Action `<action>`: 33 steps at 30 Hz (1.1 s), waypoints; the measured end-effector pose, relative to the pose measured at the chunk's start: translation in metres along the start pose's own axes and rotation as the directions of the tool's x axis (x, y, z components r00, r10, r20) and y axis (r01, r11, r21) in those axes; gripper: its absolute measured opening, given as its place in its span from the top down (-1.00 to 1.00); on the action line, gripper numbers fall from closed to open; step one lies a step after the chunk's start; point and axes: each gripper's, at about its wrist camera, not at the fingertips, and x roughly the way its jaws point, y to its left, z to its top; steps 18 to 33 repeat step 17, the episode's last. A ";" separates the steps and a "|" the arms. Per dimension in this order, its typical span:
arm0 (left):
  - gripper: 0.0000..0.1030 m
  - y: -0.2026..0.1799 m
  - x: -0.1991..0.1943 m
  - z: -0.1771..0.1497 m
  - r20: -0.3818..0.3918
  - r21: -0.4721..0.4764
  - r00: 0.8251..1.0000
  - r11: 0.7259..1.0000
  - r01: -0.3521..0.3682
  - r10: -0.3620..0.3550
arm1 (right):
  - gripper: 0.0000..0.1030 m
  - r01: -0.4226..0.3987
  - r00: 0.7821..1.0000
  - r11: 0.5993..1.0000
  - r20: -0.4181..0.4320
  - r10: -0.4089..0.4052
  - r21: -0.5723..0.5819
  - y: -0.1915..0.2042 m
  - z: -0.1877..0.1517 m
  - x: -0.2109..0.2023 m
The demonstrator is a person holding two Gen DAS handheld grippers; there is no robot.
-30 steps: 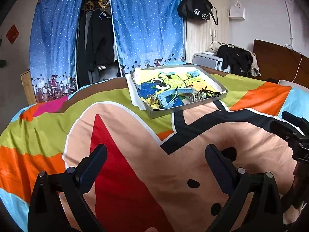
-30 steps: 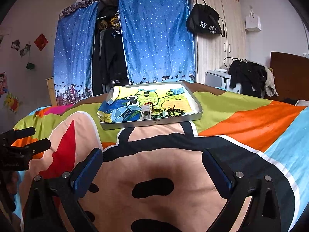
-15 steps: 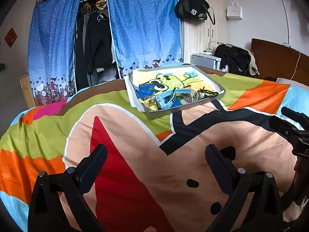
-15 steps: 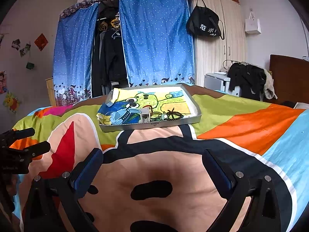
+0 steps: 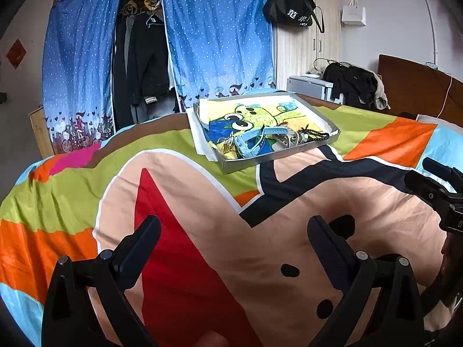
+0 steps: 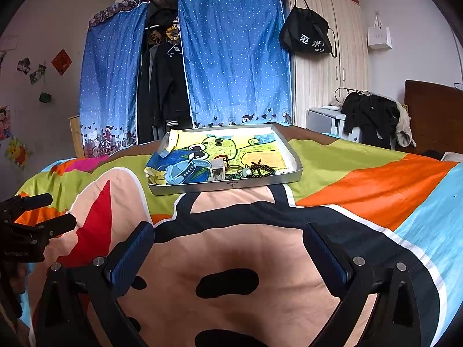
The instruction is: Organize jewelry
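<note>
A shallow grey tray [image 5: 277, 160] [image 6: 231, 185] lined with a cartoon drawing rests on the bed ahead of both grippers. Along its near edge lies jewelry: a light blue watch [image 5: 250, 141] [image 6: 185, 170], a dark bead bracelet [image 5: 314, 136] [image 6: 262, 169] and some small pieces between them. My left gripper [image 5: 234, 227] hovers open over the bedspread, well short of the tray, with nothing between its fingers. My right gripper [image 6: 228, 235] is open too, empty, and about as far from the tray. Each gripper shows at the edge of the other's view.
A colourful cartoon bedspread [image 5: 202, 202] covers the bed. Behind the bed hang blue dotted curtains [image 6: 234, 57] with dark clothes between them. A wooden wardrobe with a black bag [image 6: 311, 37] stands at right, beside a small cabinet with clothes and a dark headboard [image 5: 416, 86].
Both grippers have drifted slightly back or up, so the tray sits a little farther and higher in view. Their jaws stay open. Nothing in the tray has moved.
</note>
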 end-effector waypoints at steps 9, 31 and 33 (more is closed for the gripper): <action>-0.92 -0.007 0.009 -0.007 -0.053 0.040 0.998 0.999 0.017 -0.014 | -1.00 0.000 1.000 1.000 -0.013 0.000 0.000 -0.001 -0.006 0.007; -0.92 -0.008 0.017 -0.011 -0.062 0.046 0.998 0.999 0.025 -0.022 | -1.00 -0.003 0.999 1.000 -0.032 0.004 0.004 -0.002 -0.011 0.014; -0.92 -0.008 0.017 -0.011 -0.062 0.046 0.998 0.999 0.025 -0.022 | -1.00 -0.003 0.999 1.000 -0.032 0.004 0.004 -0.002 -0.011 0.014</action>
